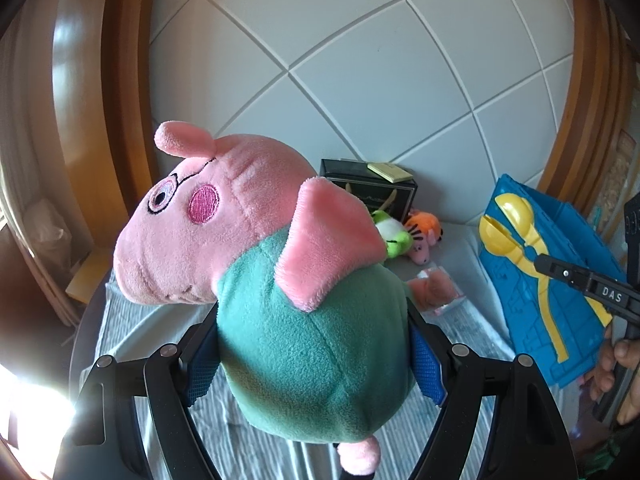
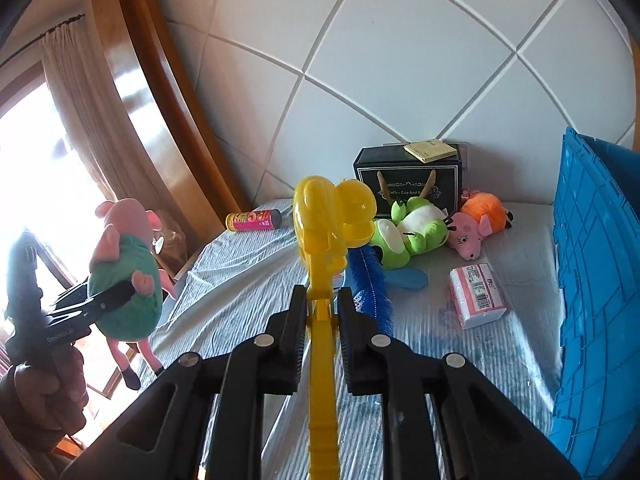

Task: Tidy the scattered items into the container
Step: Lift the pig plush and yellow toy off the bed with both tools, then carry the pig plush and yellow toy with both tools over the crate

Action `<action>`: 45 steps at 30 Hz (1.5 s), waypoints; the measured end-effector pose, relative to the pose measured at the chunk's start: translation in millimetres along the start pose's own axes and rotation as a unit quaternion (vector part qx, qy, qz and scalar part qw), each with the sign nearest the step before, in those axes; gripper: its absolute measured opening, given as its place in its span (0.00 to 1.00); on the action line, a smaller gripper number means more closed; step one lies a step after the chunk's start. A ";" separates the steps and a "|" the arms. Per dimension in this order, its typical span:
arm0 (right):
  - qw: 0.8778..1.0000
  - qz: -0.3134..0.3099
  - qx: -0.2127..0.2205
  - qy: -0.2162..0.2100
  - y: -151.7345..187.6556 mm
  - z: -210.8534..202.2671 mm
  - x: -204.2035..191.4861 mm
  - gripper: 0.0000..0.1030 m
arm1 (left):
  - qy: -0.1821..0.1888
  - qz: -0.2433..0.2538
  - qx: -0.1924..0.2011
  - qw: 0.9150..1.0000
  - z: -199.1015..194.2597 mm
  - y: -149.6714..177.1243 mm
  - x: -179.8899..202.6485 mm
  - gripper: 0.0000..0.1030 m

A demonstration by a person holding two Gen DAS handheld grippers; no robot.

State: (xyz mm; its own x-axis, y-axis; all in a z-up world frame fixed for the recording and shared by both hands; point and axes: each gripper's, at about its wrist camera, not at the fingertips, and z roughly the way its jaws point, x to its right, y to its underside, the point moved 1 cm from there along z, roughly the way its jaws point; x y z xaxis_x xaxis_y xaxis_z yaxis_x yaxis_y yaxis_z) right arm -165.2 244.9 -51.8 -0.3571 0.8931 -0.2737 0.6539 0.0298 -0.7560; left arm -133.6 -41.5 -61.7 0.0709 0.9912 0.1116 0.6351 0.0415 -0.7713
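My left gripper [image 1: 312, 344] is shut on a pink pig plush in a green shirt [image 1: 280, 280] and holds it in the air above the striped bed; it also shows in the right wrist view [image 2: 126, 276]. My right gripper [image 2: 322, 304] is shut on the handle of a yellow ball-scoop toy [image 2: 332, 216], also seen in the left wrist view [image 1: 516, 236]. The blue crate [image 2: 592, 280] stands at the right edge of the bed, and in the left wrist view [image 1: 560, 304] it is behind the yellow toy.
On the bed lie a green frog plush [image 2: 416, 232], a small pink and orange plush [image 2: 476, 228], a blue brush [image 2: 372, 280], a pink tissue pack [image 2: 476, 296] and a snack can [image 2: 254, 220]. A black box [image 2: 408, 176] stands against the padded wall.
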 end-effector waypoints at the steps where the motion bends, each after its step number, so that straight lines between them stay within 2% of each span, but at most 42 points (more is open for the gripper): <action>1: 1.000 -0.001 0.004 -0.001 -1.3 -5.4 0.0 0.15 | -0.001 0.000 0.000 1.000 -0.2 -0.2 0.7 0.77; 13: 0.999 -0.012 0.050 -0.016 -15.4 -66.3 12.5 0.15 | -0.006 0.011 0.016 1.000 -13.8 -8.9 41.8 0.77; 23: 0.997 -0.021 0.071 -0.022 -16.8 -118.3 39.8 0.15 | -0.002 0.027 0.026 0.999 -20.2 -15.5 102.9 0.78; 33: 0.996 -0.024 0.090 -0.015 -17.2 -167.7 86.7 0.15 | 0.013 0.040 0.043 0.998 -26.8 -21.7 175.6 0.78; 45: 0.994 -0.002 0.106 0.011 -2.2 -219.3 164.8 0.15 | 0.035 0.065 0.045 0.996 -21.3 -25.5 269.0 0.78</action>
State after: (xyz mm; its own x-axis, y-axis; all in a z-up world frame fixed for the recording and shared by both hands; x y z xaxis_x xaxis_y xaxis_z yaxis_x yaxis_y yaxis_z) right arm -79.2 490.5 35.2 -0.3424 0.9031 -0.2593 0.4971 -0.0600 -0.8656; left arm -114.4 221.4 1.3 0.2047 0.9777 0.0481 0.5452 -0.0731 -0.8351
